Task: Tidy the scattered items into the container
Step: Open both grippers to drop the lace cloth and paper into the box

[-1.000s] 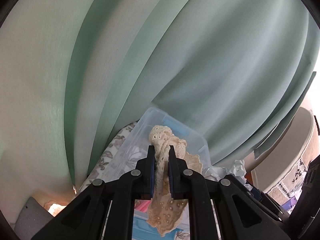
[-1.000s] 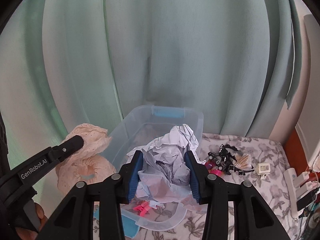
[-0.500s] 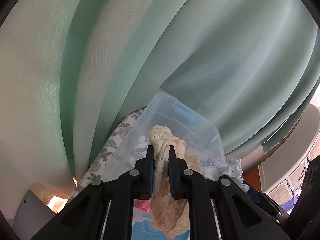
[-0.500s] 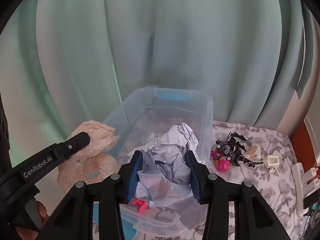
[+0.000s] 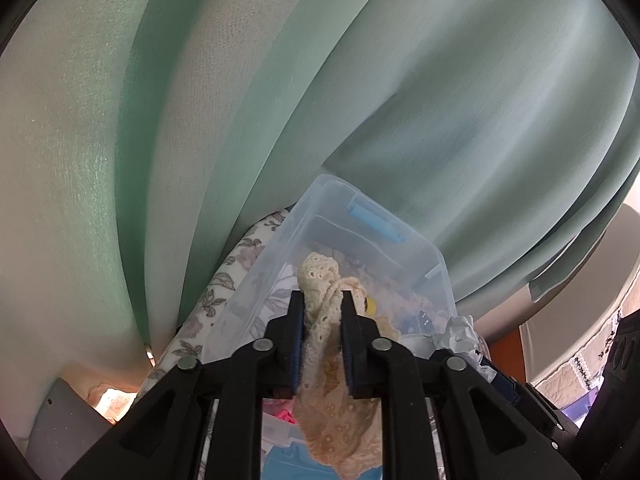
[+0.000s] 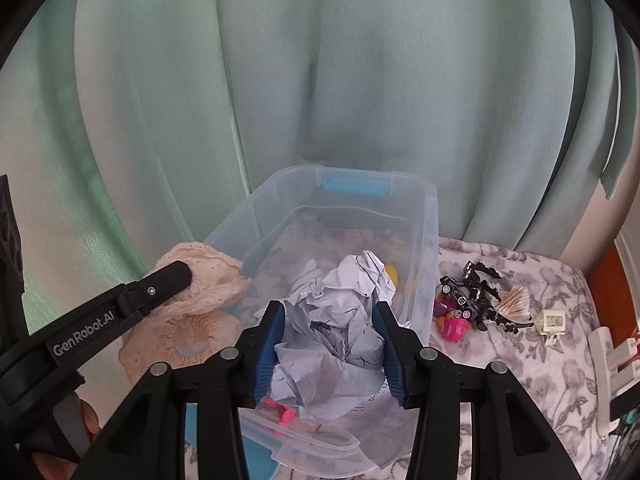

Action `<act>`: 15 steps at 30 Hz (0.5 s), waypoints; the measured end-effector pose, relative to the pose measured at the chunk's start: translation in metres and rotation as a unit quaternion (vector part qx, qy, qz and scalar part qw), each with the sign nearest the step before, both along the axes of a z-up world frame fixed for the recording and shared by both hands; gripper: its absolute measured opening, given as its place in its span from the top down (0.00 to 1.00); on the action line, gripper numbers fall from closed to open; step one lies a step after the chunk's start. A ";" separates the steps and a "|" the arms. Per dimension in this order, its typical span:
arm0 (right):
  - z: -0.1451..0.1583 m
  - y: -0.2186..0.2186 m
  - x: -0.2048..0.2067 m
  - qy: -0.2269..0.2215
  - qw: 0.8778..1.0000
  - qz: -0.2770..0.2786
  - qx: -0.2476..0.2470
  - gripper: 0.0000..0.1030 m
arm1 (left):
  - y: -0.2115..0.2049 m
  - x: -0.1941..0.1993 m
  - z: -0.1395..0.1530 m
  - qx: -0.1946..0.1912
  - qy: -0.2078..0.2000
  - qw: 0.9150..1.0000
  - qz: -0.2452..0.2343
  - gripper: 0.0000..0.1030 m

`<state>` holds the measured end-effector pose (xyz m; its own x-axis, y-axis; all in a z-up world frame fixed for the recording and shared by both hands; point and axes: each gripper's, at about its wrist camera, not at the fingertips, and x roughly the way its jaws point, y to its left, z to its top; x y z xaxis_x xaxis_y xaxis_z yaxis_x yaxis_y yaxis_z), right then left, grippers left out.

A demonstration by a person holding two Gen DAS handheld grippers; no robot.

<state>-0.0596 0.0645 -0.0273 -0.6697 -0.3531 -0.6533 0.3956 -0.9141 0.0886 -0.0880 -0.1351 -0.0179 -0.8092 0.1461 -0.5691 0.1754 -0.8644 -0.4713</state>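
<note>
Cream eyelet-lace fabric piece sits pinched between the narrowly set black fingers of the left gripper, bunched above the tips and hanging below them, lower centre of the left wrist view. In the right wrist view the same lace shows at left of frame, at the near-left corner of the container, its upper edge just at the rim.

Clear plastic storage container with a blue latch fills centre frame of the right view, resting on a grey floral bedspread. In the left view the container sits above and behind the lace.

Right gripper, blue-padded, is about half spread and clamped on a crumpled white paper wad with dark scribbles, lower centre of frame, held over the near part of the container. The paper fills the gap between both pads. A yellow item lies inside the container just behind the paper. Small pink bits show low under the paper, near the container's front wall.

Right of the container on the bedspread: a black toy car, a pink toy, a bundle of cotton swabs, and a small white plastic piece, clustered close together. Green curtains hang behind, covering the upper frame in both views.
</note>
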 end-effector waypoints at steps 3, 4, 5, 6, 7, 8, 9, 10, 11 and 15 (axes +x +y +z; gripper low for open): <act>0.000 0.000 0.001 -0.001 1.000 0.000 -0.002 0.47 | 0.002 0.001 0.001 -0.001 0.000 1.000 -0.003 0.66; 0.000 0.000 0.000 -0.001 1.000 0.000 -0.002 0.46 | 0.002 0.001 0.002 0.000 0.001 1.000 -0.005 0.62; 0.001 0.000 0.001 0.000 1.000 0.000 -0.003 0.46 | 0.002 0.001 0.003 0.000 0.002 1.000 -0.007 0.59; 0.001 0.000 0.001 0.000 1.000 -0.001 -0.005 0.45 | 0.003 0.002 0.004 0.000 0.003 1.000 -0.008 0.57; 0.002 0.001 0.001 0.000 1.000 -0.002 -0.006 0.43 | 0.004 0.002 0.005 -0.002 0.005 1.000 -0.008 0.52; 0.002 0.001 0.001 0.000 1.000 -0.001 -0.007 0.42 | 0.004 0.003 0.006 -0.003 0.007 1.000 -0.009 0.48; 0.003 0.001 0.001 0.000 1.000 0.000 -0.007 0.41 | 0.005 0.003 0.007 -0.003 0.008 1.000 -0.010 0.46; 0.003 0.001 0.001 0.000 1.000 0.000 -0.008 0.40 | 0.005 0.004 0.008 -0.004 0.009 1.000 -0.010 0.43; 0.004 0.002 0.002 0.001 1.000 0.000 -0.009 0.36 | 0.006 0.005 0.009 -0.005 0.011 1.000 -0.010 0.41; 0.010 0.006 0.004 0.008 1.000 -0.003 -0.016 0.32 | 0.008 0.007 0.015 -0.009 0.016 1.000 -0.010 0.38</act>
